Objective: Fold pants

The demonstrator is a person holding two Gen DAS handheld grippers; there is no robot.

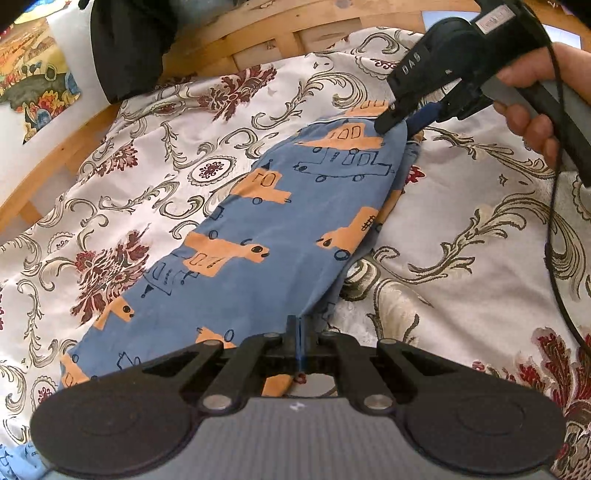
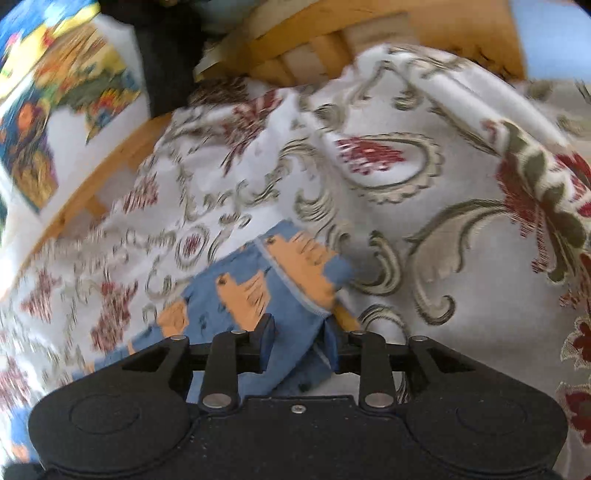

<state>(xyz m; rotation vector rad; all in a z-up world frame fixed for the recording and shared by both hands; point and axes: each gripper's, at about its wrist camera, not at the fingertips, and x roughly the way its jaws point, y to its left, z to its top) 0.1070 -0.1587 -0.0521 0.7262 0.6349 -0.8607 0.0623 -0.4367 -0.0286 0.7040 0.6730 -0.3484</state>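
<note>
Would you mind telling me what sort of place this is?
Probably a bedroom: a floral bedspread covers a bed with a wooden slatted frame, and children's pyjama pants lie on it.

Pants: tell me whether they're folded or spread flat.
Folded lengthwise: the pants lie as one narrow strip on the bedspread, a second layer's edge showing underneath along one side.

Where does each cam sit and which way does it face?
Left wrist: on the left gripper, looking along the pants on the bedspread; shows its shut jaws, the right gripper and a hand.
Right wrist: on the right gripper, over the pants' hem; jaws parted around cloth, blurred.
Shared: pants, bedspread, wooden frame.
</note>
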